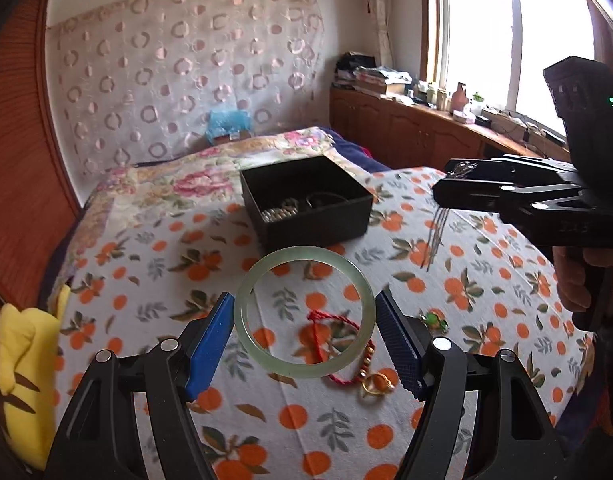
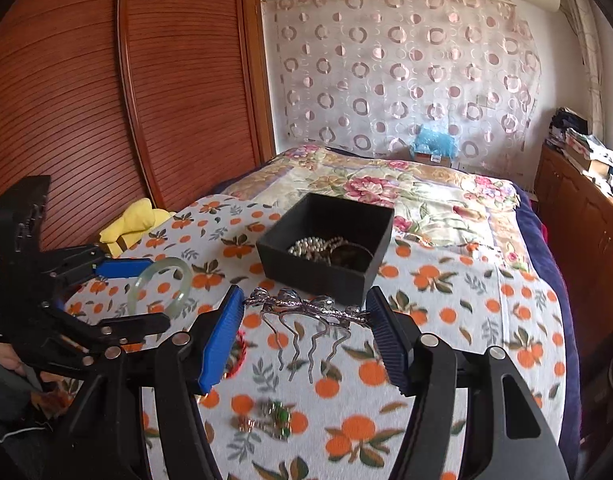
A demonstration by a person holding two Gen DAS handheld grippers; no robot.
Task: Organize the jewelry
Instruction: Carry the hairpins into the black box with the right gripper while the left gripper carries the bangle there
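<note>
My left gripper (image 1: 304, 320) squeezes the green bangle (image 1: 304, 312) between its blue pads, up off the orange-print cloth (image 1: 486, 300). My right gripper (image 2: 304, 316) squeezes the silver hair comb (image 2: 306, 308) (prongs hanging down). The black box (image 2: 326, 256) sits just behind both.

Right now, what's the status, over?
Left gripper holds jade bangle. Right gripper holds silver hair comb. Black box ahead, path clear.
</note>
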